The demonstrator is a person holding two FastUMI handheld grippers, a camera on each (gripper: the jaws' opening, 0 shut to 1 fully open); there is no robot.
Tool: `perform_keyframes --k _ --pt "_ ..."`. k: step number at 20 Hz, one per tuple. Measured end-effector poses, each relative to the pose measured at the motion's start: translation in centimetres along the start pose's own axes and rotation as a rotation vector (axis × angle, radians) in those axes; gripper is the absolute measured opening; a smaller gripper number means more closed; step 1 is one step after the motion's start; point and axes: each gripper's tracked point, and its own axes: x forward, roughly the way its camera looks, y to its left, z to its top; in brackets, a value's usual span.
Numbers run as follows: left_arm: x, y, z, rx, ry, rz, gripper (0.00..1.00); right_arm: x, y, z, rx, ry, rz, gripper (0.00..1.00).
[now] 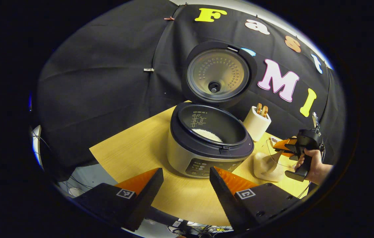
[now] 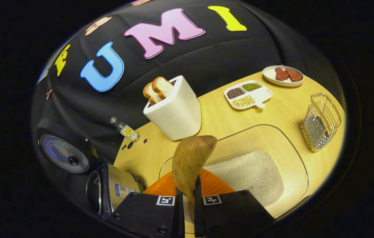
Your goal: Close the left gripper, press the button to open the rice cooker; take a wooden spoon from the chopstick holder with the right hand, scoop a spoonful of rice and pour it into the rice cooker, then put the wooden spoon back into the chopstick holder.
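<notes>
Between the right tool's fingers: wooden spoon (image 2: 191,158), clamped by the handle, bowl raised and, as far as can be seen, empty.
Right tool (image 2: 187,201): narrow, both fingers pressing the spoon handle; hovers over the near end of the rice container (image 2: 292,155).
Left tool (image 1: 187,178): fingers wide apart, holding nothing, low in front of the rice cooker (image 1: 206,145).
Rice (image 2: 249,175): white heap in the clear container, just beyond the spoon.
Cooker state: lid (image 1: 218,74) upright and open; a little rice (image 1: 207,134) already lies in the pot.
Step in hand (judged): either scooping or carrying the spoon back to its holder; cannot tell which.
Doing it well: if scooping, tip the bowl down into the heap, level it before lifting, carry low across to the pot.
Chopstick holder (image 2: 320,122): wire basket, well apart on the surface (image 2: 282,112).
In the way: white toaster (image 2: 175,112) with bread, beside the container on the cooker side; small bottle (image 2: 124,129) near it.
Farther off: divided bean dish (image 2: 249,94), plate (image 2: 283,76).
</notes>
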Motion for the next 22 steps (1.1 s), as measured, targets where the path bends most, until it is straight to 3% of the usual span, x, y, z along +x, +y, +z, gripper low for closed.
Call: perform_keyframes --k 15,22 --pt "-1.0 -1.3 3.4 0.054 -0.042 -0.044 0.95 -5.5 -4.7 6.2 0.251 -0.109 -0.029 0.16" --pt "-2.3 -2.2 4.2 0.067 -0.064 -0.060 0.95 -7.0 -3.6 9.0 0.404 -0.136 0.031 0.16"
